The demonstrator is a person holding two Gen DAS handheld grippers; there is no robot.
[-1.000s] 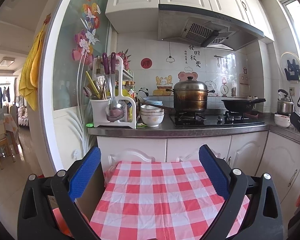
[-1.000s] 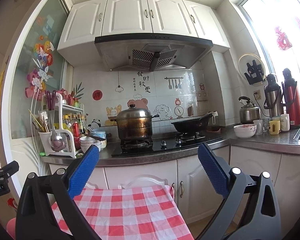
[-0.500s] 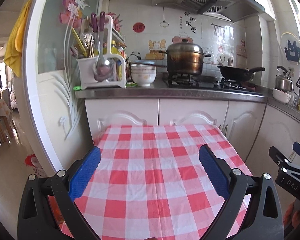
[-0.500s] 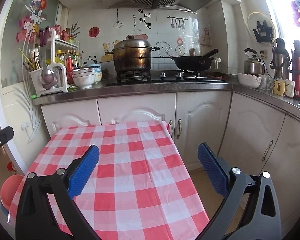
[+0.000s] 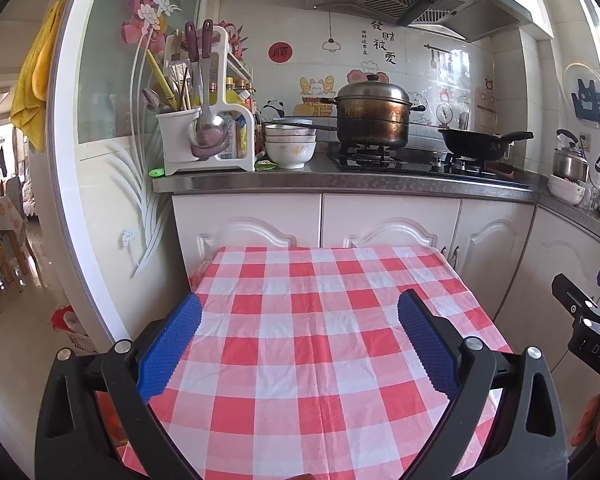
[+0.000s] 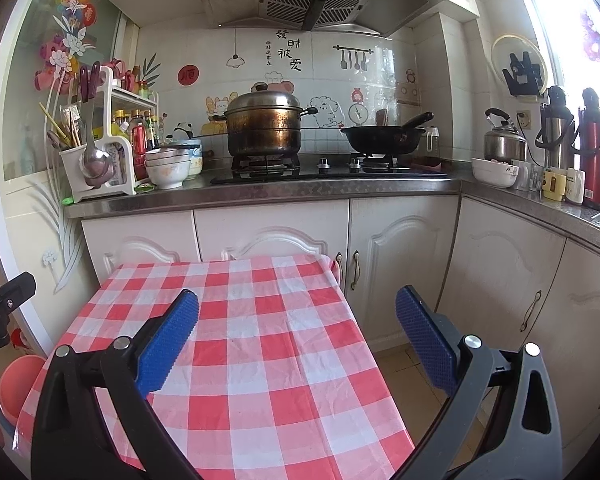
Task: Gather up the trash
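Both grippers held spread and empty above a checked table

No trash is seen on the checked tablecloth (image 5: 320, 340), so an early or late stage fits alike. A pink bin (image 6: 18, 384) is shown only by the right view; left gripper (image 5: 300, 344) and right gripper (image 6: 298, 342) hold nothing.

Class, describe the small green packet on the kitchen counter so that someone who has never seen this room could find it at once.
Start at the grey counter along the tiled wall and go to its left end, where a white utensil rack stands. Beside it is a stack of white bowls. The green packet lies flat on the counter between the rack's foot and the bowls: the only flat, crinkled green thing there.
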